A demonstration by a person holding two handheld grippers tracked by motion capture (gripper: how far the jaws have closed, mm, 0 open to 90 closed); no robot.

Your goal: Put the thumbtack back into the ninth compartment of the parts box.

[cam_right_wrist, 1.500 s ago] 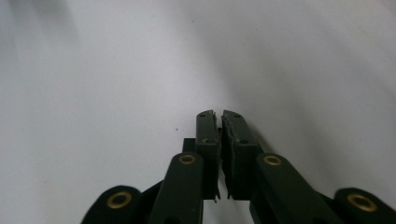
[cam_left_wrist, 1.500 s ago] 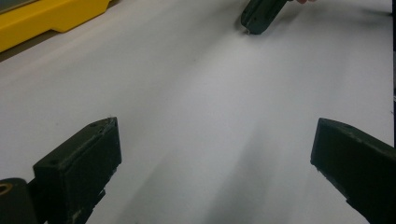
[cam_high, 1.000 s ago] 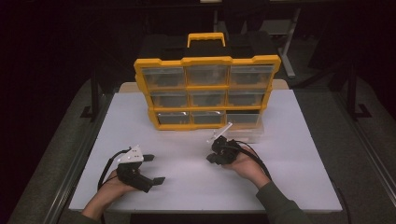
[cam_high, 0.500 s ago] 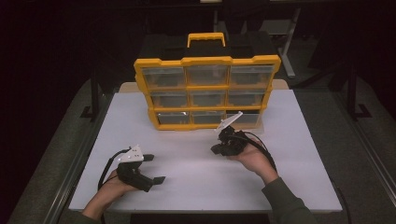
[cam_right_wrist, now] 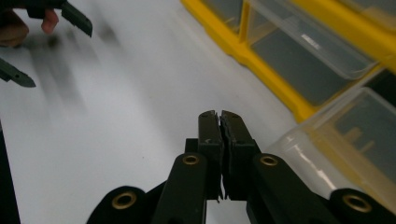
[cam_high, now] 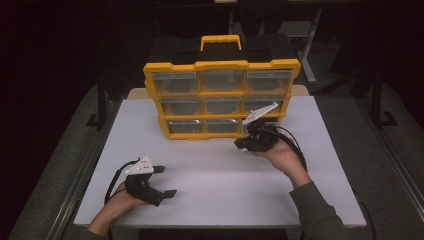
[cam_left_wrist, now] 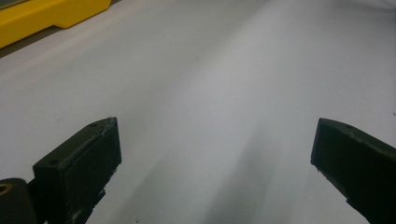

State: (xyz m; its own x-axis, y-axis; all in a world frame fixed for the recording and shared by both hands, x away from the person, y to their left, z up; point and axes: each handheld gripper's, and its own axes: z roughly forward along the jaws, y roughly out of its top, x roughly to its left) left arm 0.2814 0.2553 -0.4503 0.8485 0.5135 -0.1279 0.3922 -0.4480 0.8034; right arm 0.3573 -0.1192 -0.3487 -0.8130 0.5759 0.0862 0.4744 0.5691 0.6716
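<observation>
Plainly, the right gripper (cam_high: 245, 145) was the one at work: it hovered just before the bottom-right drawer (cam_high: 265, 126) of the yellow organizer (cam_high: 222, 65), far nearer to it than the left gripper (cam_high: 165, 181), which rested low over the near-left part of the white surface (cam_high: 225, 185), well apart from the cabinet. In the right gripper view the right gripper (cam_right_wrist: 219, 114) had its two black jaws pressed together with nothing between them, and the clear drawer (cam_right_wrist: 345, 144) lay just to the right of its tip, standing out a little from the yellow frame, though whether gripper and drawer were touching I could not tell. The drawer's long axis ran across the organizer's face, so my judgement was that the coming move called for a short shift toward that drawer's front edge, with the jaws opened first if it was to be gripped and pulled.

The left gripper (cam_left_wrist: 215, 154) had its jaws spread wide over bare surface, holding nothing.

By count: one organizer with one handle (cam_high: 220, 42) on top; nine drawers in three rows of three, all clear-fronted, their contents too dim to tell; two grippers, one in each hand.
</observation>
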